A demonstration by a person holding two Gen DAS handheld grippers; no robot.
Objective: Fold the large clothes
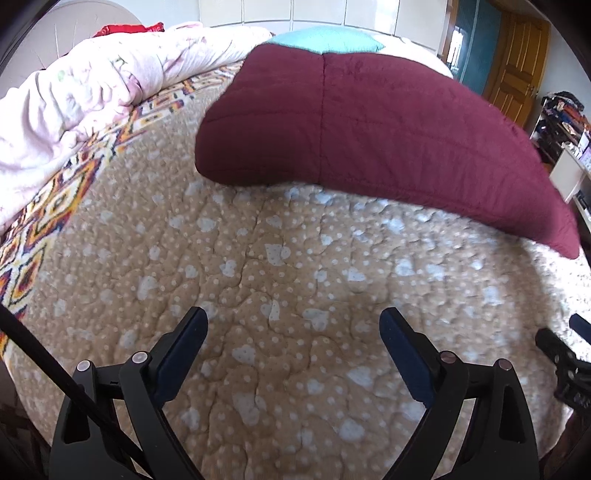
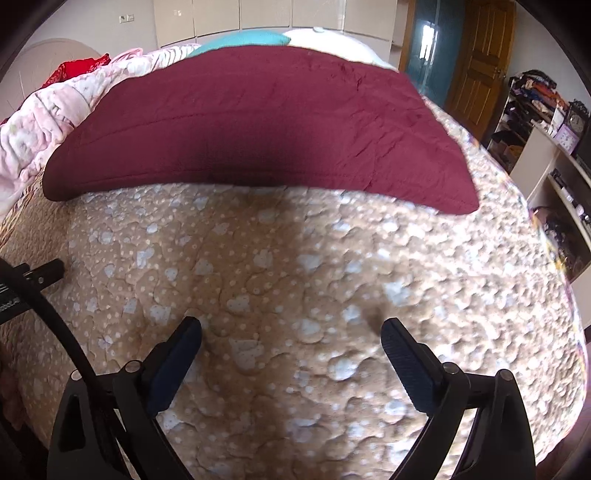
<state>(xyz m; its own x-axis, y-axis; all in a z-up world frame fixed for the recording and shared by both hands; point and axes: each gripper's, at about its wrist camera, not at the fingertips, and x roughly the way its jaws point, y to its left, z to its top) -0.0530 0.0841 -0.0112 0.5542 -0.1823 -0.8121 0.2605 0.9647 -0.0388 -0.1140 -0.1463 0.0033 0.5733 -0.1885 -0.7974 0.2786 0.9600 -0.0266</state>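
Observation:
A dark red quilted garment (image 1: 369,122) lies folded flat on the bed, its near edge facing me; in the right wrist view the same garment (image 2: 258,122) spans the upper middle. My left gripper (image 1: 293,321) hovers open over the beige spotted bedspread (image 1: 258,277), well short of the garment, with nothing between its fingers. My right gripper (image 2: 291,328) also stands wide open over the bedspread (image 2: 295,258), empty. Part of the right gripper shows at the right edge of the left wrist view, and a finger of the left gripper at the left edge of the right wrist view.
A pink crumpled quilt (image 1: 74,96) is heaped at the left of the bed, with a red cloth (image 1: 125,29) behind it. A teal pillow (image 1: 325,38) lies beyond the garment. Shelves with clutter (image 2: 535,122) and a wooden door (image 2: 480,62) stand to the right.

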